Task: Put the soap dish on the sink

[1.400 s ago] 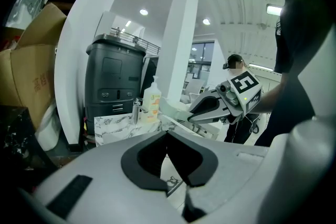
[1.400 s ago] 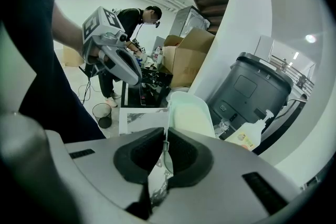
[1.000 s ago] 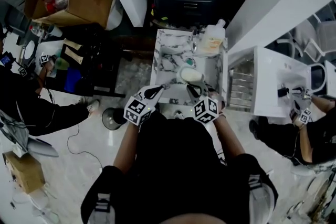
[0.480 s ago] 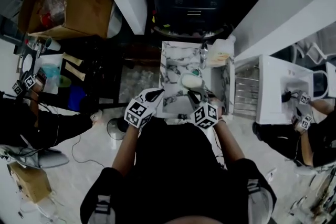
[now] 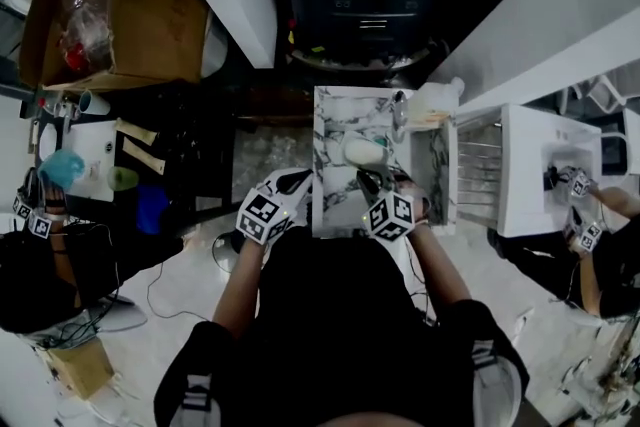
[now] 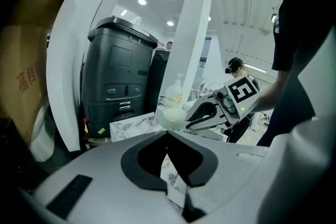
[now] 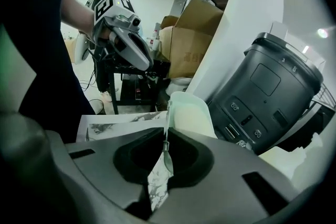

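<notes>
In the head view, the marble-patterned sink (image 5: pixel 330 115) sits at the centre of the frame, with a bottle (image 5: pixel 436 100) at its upper right corner. The pale soap dish (image 5: pixel 365 152) lies over the middle of the sink top, its long axis running left to right across the frame. The right hand-held gripper (image 5: pixel 368 177) reaches up from below and meets the dish's near edge, so the dish lies straight ahead of it. The left hand-held gripper (image 5: pixel 300 180) sits at the sink's left edge, beside the dish but clear of it. In the left gripper view, that hand-held gripper's jaws are pressed together with nothing between them. To the upper right of them, the dish (image 6: pixel 170 115) juts out from the other gripper's tips, over the marble. Whether its base touches the top I cannot tell. In the right gripper view, the jaws are pinched narrow on the dish's thin rim, and the bowl (image 7: pixel 191 113) fans out beyond them to the upper right. The right hand has the dish, and setting it down looks like a short drop straight ahead.
</notes>
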{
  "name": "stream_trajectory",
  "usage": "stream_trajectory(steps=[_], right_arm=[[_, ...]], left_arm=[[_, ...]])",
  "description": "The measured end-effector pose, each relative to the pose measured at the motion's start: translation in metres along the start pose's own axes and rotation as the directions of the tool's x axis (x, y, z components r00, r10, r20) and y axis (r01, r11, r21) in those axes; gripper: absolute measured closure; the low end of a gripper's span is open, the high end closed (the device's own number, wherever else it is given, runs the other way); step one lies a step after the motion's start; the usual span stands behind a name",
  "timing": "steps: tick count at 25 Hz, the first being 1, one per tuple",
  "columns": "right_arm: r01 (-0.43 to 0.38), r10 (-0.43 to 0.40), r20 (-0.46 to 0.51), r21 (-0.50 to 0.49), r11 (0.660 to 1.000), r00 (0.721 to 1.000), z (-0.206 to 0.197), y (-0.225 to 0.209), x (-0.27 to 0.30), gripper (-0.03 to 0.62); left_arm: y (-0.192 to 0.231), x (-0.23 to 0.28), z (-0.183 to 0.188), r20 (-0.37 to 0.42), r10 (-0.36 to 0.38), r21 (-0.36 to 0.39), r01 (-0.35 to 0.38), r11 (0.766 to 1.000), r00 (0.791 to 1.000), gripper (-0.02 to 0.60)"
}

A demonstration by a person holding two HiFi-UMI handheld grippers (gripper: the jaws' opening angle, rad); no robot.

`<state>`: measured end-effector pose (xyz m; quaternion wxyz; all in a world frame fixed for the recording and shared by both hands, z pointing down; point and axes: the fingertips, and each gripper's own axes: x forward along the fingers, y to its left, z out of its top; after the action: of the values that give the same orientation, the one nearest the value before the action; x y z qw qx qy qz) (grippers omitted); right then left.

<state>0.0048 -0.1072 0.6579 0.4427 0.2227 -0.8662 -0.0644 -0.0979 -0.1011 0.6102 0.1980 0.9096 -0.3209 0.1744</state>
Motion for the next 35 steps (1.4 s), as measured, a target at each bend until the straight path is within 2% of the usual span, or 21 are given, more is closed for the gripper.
stream_trajectory(steps=[12,24,35], right_arm=[[-0.026,0.022,-0.055,-0.074,0.997,0.998,0.003,-0.014,0.045,0.579],[-0.029,0.023,-0.11,-0.053,0.998,0.994,-0.01,-0.025,0.09,0.579],[-0.039,0.034,-0.166,-0.025,0.999,0.986,-0.027,-0.033,0.125,0.579]], left_arm=[[0.028,0.002,0.0,-0.021,-0.041,0.003,0.041,0.999,0.999,0.588],[0.044,0.01,0.0,-0.048,-0.086,0.009,0.087,0.996,0.995,0.586],[0.06,0.013,0.002,-0.067,-0.091,0.004,0.092,0.996,0.994,0.587]])
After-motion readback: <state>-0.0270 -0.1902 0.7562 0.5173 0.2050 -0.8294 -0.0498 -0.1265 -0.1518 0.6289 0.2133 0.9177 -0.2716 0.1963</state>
